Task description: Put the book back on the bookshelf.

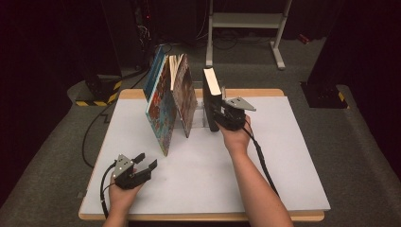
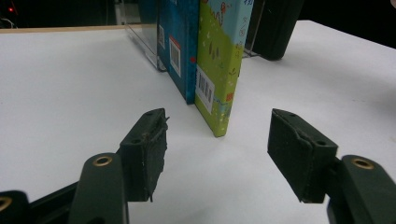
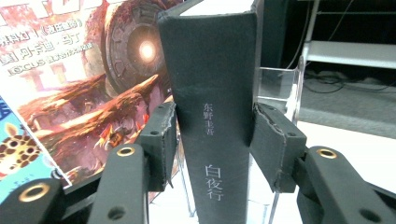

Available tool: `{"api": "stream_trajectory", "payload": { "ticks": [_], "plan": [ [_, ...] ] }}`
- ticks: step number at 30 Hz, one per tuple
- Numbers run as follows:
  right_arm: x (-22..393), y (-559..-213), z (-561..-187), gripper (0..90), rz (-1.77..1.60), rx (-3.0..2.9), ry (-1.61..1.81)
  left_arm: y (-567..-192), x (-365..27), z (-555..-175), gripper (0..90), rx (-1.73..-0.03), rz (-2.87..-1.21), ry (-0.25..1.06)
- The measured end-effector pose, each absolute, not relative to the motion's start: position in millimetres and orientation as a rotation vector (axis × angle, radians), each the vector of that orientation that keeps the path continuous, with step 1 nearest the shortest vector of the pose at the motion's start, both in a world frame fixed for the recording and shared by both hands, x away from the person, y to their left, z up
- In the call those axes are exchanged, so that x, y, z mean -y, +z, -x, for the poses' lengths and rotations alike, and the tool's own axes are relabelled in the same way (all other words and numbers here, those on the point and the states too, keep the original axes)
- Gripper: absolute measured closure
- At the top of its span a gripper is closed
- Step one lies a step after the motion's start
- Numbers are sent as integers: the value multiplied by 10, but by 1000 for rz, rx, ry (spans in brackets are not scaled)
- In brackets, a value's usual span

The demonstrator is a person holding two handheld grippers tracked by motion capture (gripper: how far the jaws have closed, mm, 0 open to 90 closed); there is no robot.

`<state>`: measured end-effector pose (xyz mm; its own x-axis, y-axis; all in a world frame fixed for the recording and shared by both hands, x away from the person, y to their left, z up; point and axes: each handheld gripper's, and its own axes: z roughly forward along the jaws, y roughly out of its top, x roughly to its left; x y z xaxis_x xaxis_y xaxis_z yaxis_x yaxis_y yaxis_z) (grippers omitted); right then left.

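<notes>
A thick black book stands upright at the right end of a clear acrylic stand. My right gripper reaches it from the front and is shut on it. In the right gripper view, the pads sit against both sides of the spine of the black book with my right gripper around it. Two large picture books lean left of it; their blue and green covers face the left gripper view. My left gripper rests near the table's front left, open with nothing between its pads.
The white tabletop has free room right of and in front of the books. A white metal frame stands on the floor behind the table. A yellow-and-black striped base and cables lie at the back left.
</notes>
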<state>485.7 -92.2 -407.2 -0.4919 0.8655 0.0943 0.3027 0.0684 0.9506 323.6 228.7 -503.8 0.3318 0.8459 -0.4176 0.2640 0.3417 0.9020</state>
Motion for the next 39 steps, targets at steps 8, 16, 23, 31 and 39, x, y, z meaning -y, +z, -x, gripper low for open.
{"api": "stream_trajectory", "payload": {
  "ticks": [8, 16, 23, 31, 39],
  "plan": [
    [1001, -4275, -4859, 562, -1132, -1920, 1389, -5039, -2271, -3232, 376, -1212, -1208, 533],
    [986, -4364, -4845, 618, -1118, -1941, 1405, -5045, -2266, -3235, 375, -1214, -1211, 534],
    [877, -4361, -4851, 622, -1117, -1938, 1423, -5041, -2278, -3233, 375, -1215, -1205, 534],
    [837, -4366, -4897, 612, -1141, -1922, 1449, -5040, -2289, -3232, 375, -1217, -1200, 532],
    [827, -4369, -4965, 609, -1158, -1912, 1451, -5039, -2292, -3231, 376, -1218, -1198, 530]
  ]
}}
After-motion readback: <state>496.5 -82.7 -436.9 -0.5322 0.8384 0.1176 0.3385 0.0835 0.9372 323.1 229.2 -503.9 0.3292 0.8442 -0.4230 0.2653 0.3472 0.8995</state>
